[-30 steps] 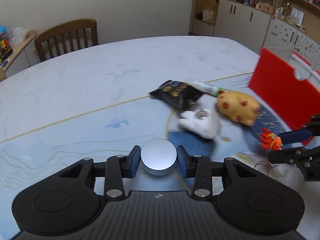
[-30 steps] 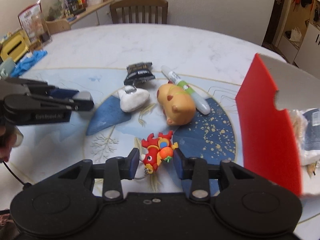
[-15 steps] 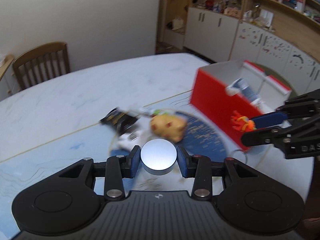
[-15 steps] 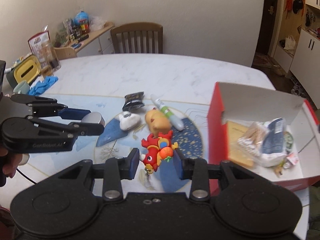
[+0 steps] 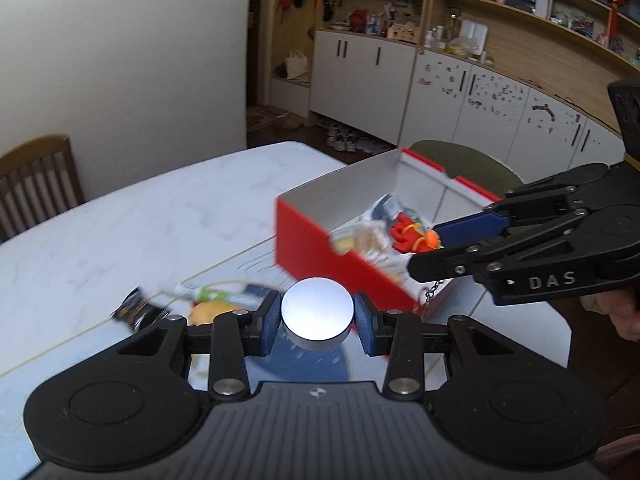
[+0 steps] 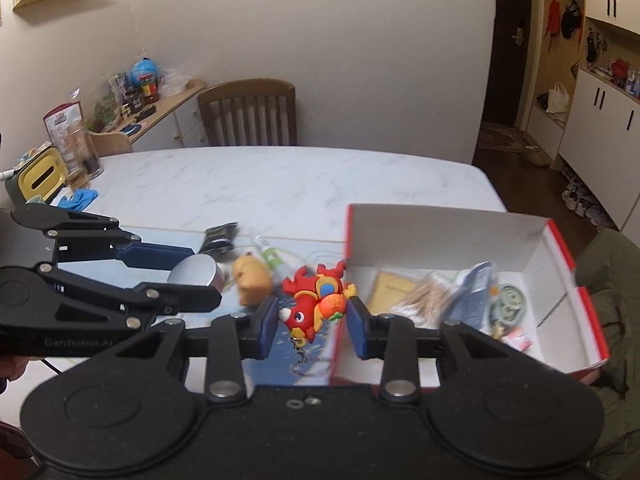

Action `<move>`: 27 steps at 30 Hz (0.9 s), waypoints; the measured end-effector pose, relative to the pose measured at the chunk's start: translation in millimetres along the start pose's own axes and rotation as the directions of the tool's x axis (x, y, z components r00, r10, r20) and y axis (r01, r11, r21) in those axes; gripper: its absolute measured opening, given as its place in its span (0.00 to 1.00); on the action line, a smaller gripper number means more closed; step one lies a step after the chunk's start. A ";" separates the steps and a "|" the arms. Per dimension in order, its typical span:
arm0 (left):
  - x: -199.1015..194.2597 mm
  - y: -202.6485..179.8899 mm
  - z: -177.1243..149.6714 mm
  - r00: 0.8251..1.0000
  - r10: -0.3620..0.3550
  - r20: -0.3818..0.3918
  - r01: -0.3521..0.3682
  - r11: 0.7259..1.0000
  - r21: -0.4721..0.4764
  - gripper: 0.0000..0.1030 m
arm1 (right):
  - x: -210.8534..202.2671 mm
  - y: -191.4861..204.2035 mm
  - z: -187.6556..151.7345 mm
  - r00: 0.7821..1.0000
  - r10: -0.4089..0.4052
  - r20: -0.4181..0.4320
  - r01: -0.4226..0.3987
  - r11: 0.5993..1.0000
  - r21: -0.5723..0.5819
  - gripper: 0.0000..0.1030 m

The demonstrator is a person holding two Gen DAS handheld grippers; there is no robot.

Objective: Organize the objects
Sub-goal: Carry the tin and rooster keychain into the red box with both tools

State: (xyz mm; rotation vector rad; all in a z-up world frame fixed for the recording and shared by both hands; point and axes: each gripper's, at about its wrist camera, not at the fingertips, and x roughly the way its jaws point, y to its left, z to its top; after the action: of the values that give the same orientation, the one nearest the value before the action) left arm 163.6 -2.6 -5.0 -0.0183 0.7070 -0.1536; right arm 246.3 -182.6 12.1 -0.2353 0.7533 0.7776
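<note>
My left gripper (image 5: pixel 318 322) is shut on a round silver tin (image 5: pixel 318 312), held above the table; the tin (image 6: pixel 196 274) also shows in the right wrist view. My right gripper (image 6: pixel 312 320) is shut on a red dragon keychain (image 6: pixel 314 300), whose chain and ring dangle below. That keychain (image 5: pixel 414 236) hangs over the near wall of the open red box (image 5: pixel 320 236). The box (image 6: pixel 552 240) holds a blue packet, cotton swabs, a booklet and small bits. On the table lie a yellow toy (image 6: pixel 252 280), a marker pen (image 6: pixel 272 258) and a black snack packet (image 6: pixel 220 236).
A wooden chair (image 6: pixel 248 116) stands at the table's far side. A yellow container, a glass jar and blue gloves (image 6: pixel 78 198) sit at the table's left edge. White cabinets and shelves (image 5: pixel 480 92) line the wall beyond the box. A green chair (image 5: pixel 468 162) stands behind the box.
Both grippers rose and swung toward the red box, still holding the tin and the keychain. The box interior came into view; the table objects dropped lower and farther left.
</note>
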 end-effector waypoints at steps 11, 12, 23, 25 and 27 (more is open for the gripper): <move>43.5 -57.5 38.9 1.000 -0.018 -0.012 0.019 0.999 0.049 0.37 | -9.7 -76.6 2.2 0.998 -0.053 0.034 0.052 0.998 0.035 0.35; 47.2 -61.9 41.3 1.000 -0.017 -0.014 0.018 0.999 0.050 0.37 | -10.2 -83.4 1.9 0.998 -0.061 0.036 0.059 0.998 0.037 0.35; 114.9 -100.6 64.1 0.996 0.016 -0.088 -0.008 0.996 0.089 0.37 | 7.9 -153.6 -10.5 0.989 -0.151 0.012 0.150 0.988 0.036 0.35; 130.3 -103.9 68.4 0.993 0.023 -0.112 -0.014 0.997 0.079 0.37 | 16.2 -163.7 -12.2 0.986 -0.166 0.004 0.166 0.986 0.020 0.35; 143.0 -104.8 72.0 0.991 0.032 -0.132 -0.023 0.997 0.072 0.37 | 24.6 -174.5 -13.5 0.986 -0.169 -0.011 0.169 0.985 0.018 0.35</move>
State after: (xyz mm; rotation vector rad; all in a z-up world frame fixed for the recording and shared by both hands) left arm 303.4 -129.8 -35.4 0.0692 0.8338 -0.1541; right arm 374.3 -297.8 -27.6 -0.2822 0.7391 0.6089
